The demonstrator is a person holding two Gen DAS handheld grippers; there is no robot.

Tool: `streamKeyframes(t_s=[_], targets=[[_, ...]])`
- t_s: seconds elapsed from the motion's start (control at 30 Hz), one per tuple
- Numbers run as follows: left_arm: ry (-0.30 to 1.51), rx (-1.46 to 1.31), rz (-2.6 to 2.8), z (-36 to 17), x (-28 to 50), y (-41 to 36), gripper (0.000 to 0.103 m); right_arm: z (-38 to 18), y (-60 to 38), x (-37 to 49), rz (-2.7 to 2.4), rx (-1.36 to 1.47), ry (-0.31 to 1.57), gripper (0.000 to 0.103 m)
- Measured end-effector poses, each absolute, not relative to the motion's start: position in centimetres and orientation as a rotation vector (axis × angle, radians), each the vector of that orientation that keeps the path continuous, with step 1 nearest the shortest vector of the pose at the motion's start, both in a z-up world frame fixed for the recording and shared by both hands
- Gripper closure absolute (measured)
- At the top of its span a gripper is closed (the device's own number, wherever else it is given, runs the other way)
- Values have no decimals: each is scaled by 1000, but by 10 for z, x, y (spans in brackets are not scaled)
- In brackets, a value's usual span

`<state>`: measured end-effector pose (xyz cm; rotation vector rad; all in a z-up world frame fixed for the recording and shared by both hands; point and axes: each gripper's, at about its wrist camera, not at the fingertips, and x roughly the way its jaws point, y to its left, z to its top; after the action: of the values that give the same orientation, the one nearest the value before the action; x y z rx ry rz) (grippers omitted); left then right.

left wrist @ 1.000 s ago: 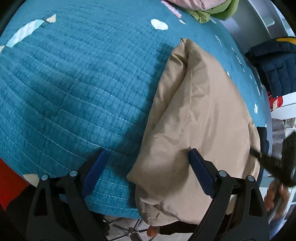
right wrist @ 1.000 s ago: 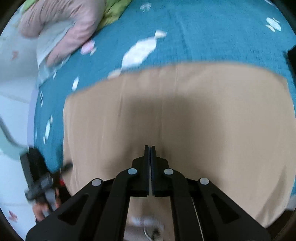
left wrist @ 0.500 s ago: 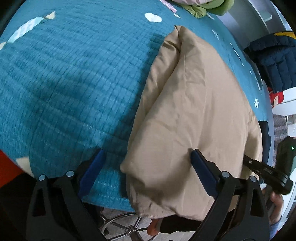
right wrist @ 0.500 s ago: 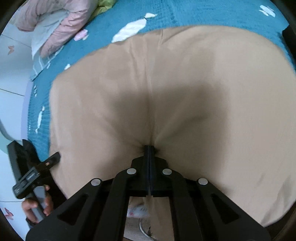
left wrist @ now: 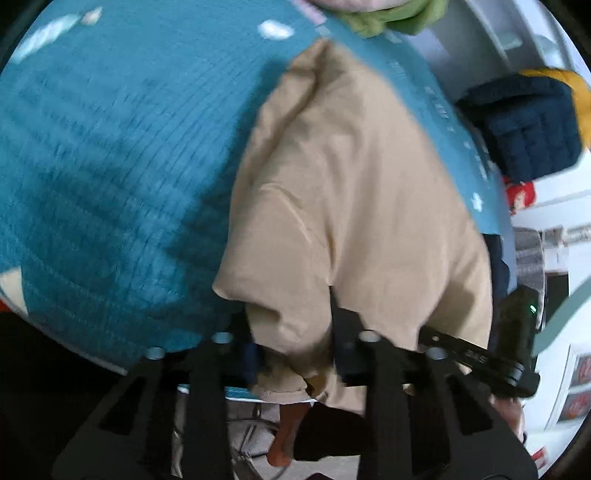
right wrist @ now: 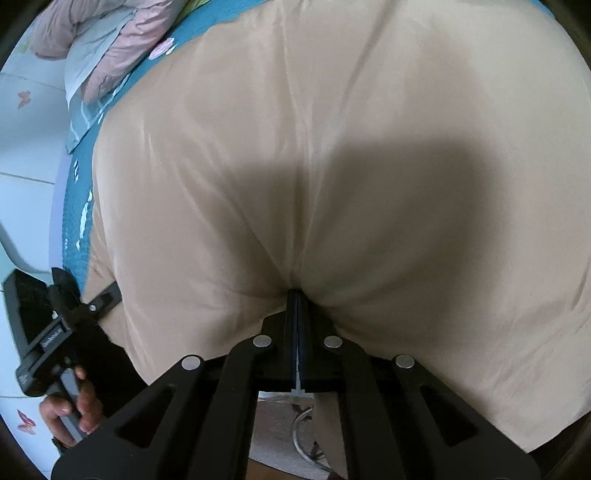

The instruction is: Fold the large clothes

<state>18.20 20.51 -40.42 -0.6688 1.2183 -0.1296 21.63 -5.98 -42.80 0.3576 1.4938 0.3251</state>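
A large beige garment lies folded on a teal quilted bedspread, its near edge hanging over the bed's front. My left gripper has its jaws closed in on a thick bunch of the garment's near-left corner. My right gripper is shut on the garment's near edge, and the cloth puckers toward its tips. The right gripper also shows at the right edge of the left wrist view, and the left gripper shows at the left edge of the right wrist view.
A pink padded coat and a green garment lie at the far end of the bed. A navy quilted jacket sits beyond the bed's right side. The floor and a chair base lie below the front edge.
My left gripper has gone from wide open astride the garment's corner to closed on it. The right gripper has stayed shut on the near edge, and the cloth fills more of its view.
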Motion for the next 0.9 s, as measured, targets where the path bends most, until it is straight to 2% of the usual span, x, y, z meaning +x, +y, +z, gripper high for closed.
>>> streamKeyframes(t_s=[0.37,0.57,0.63,0.7,0.9], targets=[[1042,-651,-296,-341,181,181,83,-413,-69,200,357,448,1408,102],[982,-554,-413,-298,196,131,83,-400,-88,181,377,514,1336,100],[971,-506,-442,-288,199,111,83,-406,-87,178,369,490,1359,101],[979,-483,-471,-287,206,89,83,-420,-101,173,354,592,1381,101],[1011,-383,-569,-286,218,14,83,-361,-152,164,282,570,1173,98]])
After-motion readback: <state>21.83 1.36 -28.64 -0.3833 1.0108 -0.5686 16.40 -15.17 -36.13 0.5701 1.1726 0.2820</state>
